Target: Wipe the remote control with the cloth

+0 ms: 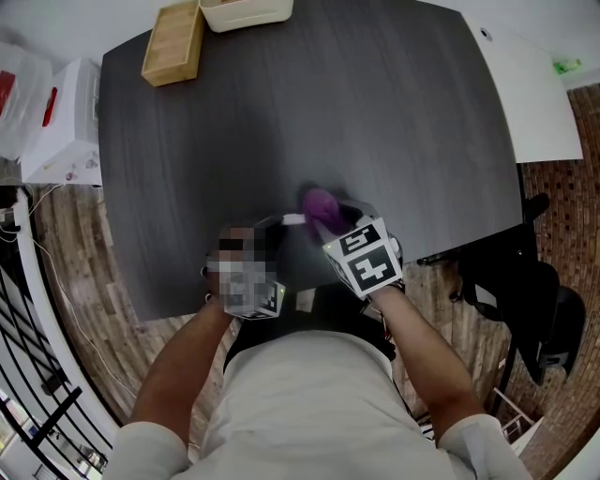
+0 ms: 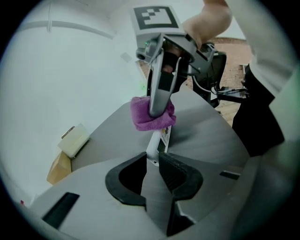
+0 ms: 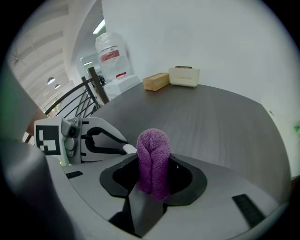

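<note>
Left claw [image 2: 151, 160]: we see it clamped narrow on the near end of the remote control [image 2: 155, 140], which is white and points away from it.
Right claw [image 3: 153, 163]: we find it closed on the purple cloth [image 3: 153, 143], a folded wad that sticks out past its tips.
Contact: the cloth sits on the remote control's far part, touching it.
Place: we put both at the near edge of the dark desk [image 1: 375, 112].
Far edge: a wooden box [image 1: 173, 42] beside a white box [image 1: 246, 11].
</note>
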The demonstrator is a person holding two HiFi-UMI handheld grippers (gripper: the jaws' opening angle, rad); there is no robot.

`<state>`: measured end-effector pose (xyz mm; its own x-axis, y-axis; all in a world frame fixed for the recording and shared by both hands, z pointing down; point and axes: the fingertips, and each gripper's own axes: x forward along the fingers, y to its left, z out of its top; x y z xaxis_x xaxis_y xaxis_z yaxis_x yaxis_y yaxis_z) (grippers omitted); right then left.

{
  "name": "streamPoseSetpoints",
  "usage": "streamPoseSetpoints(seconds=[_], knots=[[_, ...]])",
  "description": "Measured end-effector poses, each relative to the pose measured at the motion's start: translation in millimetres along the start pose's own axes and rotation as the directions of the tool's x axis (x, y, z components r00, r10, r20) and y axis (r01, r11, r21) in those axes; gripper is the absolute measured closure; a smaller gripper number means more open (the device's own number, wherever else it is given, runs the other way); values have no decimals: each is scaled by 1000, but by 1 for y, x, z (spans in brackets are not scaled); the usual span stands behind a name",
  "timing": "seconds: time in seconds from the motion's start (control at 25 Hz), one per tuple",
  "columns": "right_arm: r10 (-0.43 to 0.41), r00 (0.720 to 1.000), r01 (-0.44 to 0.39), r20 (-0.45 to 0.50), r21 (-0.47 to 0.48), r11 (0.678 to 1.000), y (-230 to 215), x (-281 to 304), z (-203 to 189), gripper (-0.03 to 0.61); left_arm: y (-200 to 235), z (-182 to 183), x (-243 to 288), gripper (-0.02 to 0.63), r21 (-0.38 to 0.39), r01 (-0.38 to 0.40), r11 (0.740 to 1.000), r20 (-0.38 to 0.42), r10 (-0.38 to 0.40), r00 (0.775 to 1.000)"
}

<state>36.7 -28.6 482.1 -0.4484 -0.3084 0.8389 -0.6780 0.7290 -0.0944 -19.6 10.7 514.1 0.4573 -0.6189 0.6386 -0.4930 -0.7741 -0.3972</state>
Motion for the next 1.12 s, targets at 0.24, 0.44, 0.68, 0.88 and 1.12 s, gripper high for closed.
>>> streamPoseSetpoints(seconds=[0.24, 0.44, 0.68, 0.88, 1.12], knots=[[-53, 999, 54, -10, 27, 998, -27, -7, -10, 416, -1, 1, 1, 534, -15, 8, 1000, 1, -8, 1000], [-136, 990, 136, -25, 4, 991, -52, -11, -26, 416, -1, 1, 2, 534, -32, 16, 999, 1, -16, 1000], [-234, 968, 236, -86, 14, 972, -88, -18, -56, 416, 3, -1, 5, 534, -134, 72, 988, -6, -73, 997], [-257, 966, 256, 8, 66, 964, -93, -28, -36, 416, 14, -4, 14, 534, -279, 180, 943, 4, -186, 983], [-102, 989, 109, 112, -62, 992, -49, -3, 5, 416, 30, -7, 21, 534, -271, 167, 948, -17, -178, 984]])
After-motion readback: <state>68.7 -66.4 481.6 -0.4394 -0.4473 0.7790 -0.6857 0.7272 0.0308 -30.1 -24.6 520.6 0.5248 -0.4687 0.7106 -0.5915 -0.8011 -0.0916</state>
